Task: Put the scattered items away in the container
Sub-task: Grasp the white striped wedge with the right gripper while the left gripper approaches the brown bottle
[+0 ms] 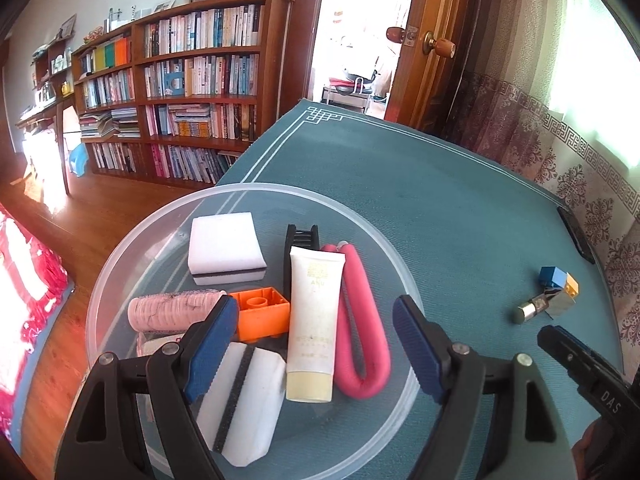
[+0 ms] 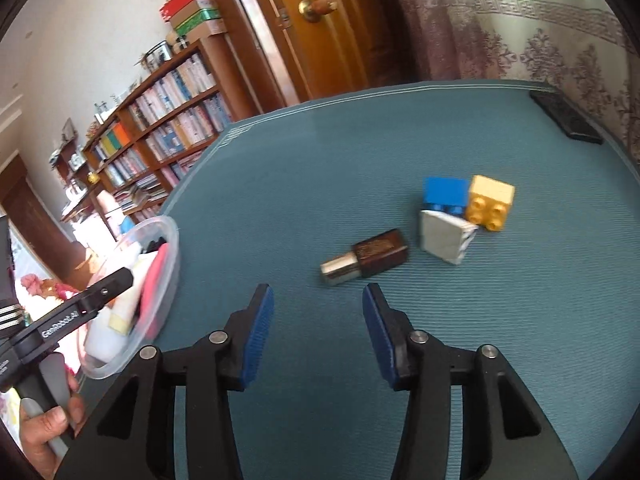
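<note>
Container: the clear round plastic container sat at the near left of the table, under the left hand-held gripper.
Left hand-held gripper: the left hand-held gripper hung over the container with its blue-padded fingers spread wide and nothing between them.
Under the left fingers: a cream tube lay lengthwise in the middle of the container, with a pink foam roller bent into a U touching its right side and an orange brick at its left.
Rest of the container: a pink roll lay left of the orange brick, a white sponge at the far side, a second white sponge with a dark stripe at the near side, and a black comb-like piece behind the tube.
Right hand-held gripper: the right hand-held gripper was low over bare table, its fingers apart and empty, aimed toward the loose items.
Loose items: a brown bottle with a silver cap lay on its side just beyond the right fingers; farther right, a small silver-grey box touched a blue brick and a yellow brick, which sat side by side.
Far right edge: a flat black object lay at the table's far right edge, well apart from the bricks.
Hand: a person's hand gripped the left tool's handle at the near left of the right wrist view.
Room: a bookshelf stood along the far left wall, a wooden door beyond the table.
</note>
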Demonstrator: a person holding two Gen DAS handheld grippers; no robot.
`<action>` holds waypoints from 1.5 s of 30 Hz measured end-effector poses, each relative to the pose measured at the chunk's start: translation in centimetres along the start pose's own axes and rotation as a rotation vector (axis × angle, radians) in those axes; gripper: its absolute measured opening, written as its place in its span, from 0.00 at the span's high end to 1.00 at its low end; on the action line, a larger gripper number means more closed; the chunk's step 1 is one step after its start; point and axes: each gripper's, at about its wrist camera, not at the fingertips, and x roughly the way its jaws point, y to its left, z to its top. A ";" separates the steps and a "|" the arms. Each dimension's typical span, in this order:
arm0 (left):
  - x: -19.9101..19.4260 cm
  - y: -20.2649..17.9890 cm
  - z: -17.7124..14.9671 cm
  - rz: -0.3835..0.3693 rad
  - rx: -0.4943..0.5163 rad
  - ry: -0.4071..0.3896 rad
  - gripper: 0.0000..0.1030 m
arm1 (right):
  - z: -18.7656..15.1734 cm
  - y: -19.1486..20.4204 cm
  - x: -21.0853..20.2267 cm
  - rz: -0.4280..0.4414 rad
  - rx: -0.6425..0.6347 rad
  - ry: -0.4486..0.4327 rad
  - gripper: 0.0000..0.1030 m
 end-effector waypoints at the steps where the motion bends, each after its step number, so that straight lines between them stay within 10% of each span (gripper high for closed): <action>1: 0.0 -0.3 0.0 -0.003 0.004 0.000 0.20 | 0.1 -0.8 -0.1 -0.030 0.021 -0.004 0.51; 9: 0.0 -3.0 0.1 -0.028 0.057 -0.003 0.20 | 1.0 -5.8 0.6 -0.108 0.181 0.019 0.51; 25: 0.0 -7.0 -0.9 -0.044 0.190 -0.004 0.20 | 4.4 -5.6 4.1 -0.219 0.111 0.004 0.51; 45: 2.0 -14.6 -1.9 -0.200 0.264 0.095 0.20 | 0.2 -9.8 -0.3 -0.206 -0.036 0.019 0.68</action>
